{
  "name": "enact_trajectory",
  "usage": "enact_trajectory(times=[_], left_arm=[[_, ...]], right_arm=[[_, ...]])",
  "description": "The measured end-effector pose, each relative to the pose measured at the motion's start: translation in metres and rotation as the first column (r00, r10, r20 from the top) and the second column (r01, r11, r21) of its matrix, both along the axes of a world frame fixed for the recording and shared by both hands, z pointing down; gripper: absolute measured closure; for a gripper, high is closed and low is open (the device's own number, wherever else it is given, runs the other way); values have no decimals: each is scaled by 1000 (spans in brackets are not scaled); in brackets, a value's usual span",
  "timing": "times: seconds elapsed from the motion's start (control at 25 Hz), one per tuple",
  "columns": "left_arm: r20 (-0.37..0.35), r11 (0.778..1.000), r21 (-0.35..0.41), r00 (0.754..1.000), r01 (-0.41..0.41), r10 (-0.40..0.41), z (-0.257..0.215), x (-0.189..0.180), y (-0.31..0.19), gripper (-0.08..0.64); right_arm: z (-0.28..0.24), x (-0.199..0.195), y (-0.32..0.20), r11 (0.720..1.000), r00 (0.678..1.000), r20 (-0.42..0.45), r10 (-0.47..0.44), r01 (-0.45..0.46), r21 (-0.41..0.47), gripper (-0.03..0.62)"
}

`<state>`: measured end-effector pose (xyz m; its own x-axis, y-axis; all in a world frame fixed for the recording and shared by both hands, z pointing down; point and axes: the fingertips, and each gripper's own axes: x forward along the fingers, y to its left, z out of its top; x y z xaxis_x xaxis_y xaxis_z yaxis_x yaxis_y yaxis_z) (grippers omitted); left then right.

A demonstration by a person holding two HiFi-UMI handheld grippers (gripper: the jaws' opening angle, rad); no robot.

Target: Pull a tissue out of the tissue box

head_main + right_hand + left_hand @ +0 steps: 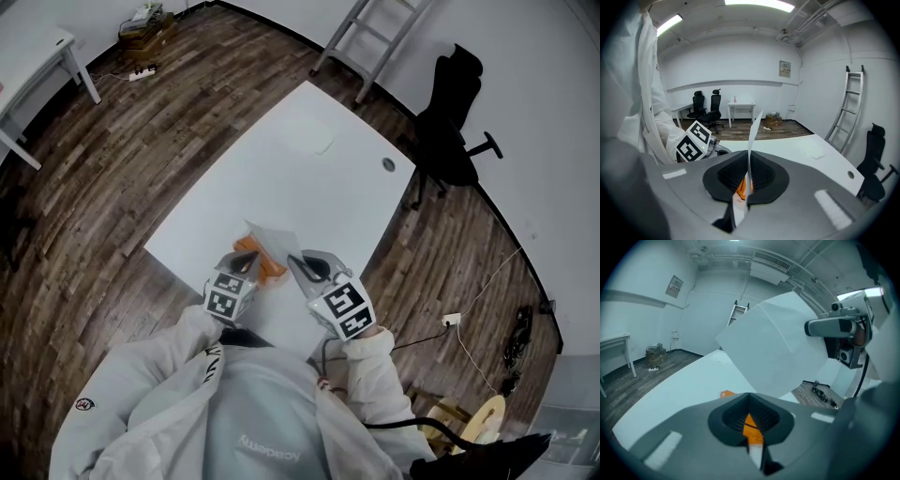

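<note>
An orange tissue box (270, 271) sits on the white table (300, 178) close to its near edge. A white tissue (274, 239) stands up out of the box. My right gripper (298, 265) is shut on the tissue, and the thin sheet (752, 136) rises edge-on from between its pads (761, 173). From the left gripper view the tissue (778, 348) hangs as a broad sheet from the right gripper (808, 327). My left gripper (246, 262) is at the box's left side, jaws shut (750, 401). Orange from the box (726, 393) shows just beyond and below them.
A loose white sheet (323, 142) and a cable hole (389, 165) lie at the table's far end. A black office chair (450, 131) and a ladder (370, 37) stand beyond it. A white side table (37, 66) is at the far left on the wood floor.
</note>
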<state>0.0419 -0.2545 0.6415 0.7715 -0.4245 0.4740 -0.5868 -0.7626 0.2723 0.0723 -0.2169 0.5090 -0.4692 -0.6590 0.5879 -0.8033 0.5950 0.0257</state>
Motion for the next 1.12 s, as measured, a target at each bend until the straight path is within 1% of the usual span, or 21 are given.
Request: enact_trajectory(times=[0.12,0.32,0.48,0.64,0.8,0.96,1.04,1.12], left_arm=[[-8,1000,19,1000,-4,4,-8,-6,1,560],[1,999,44,1000,-3,3,-22,-15,3,560],[10,993,116,1000,13,-14,-42,-23,-1,560],[32,985,169,998,44,-50,-50,-40,-3,560],[36,967,247,997,63,-74,-77,-47,6,560],[72,934,353,994,51,-82,-99,-50,20,560],[77,922,383,992,61,-97,-109,-52,27,560],[65,915,396,991,80,-115,-119,-54,36,560]], right_arm=[[-5,5,0,998,997,56,57,-58,30,589],[-10,17,5,988,985,102,138,-145,63,589],[-14,38,9,967,968,126,219,-232,101,589],[-14,49,16,954,956,146,255,-274,122,589],[-19,59,30,942,946,171,275,-301,148,589],[-22,74,45,921,929,199,312,-347,175,589],[-22,82,56,912,921,207,329,-367,183,589],[-23,86,67,908,913,234,335,-379,179,589]])
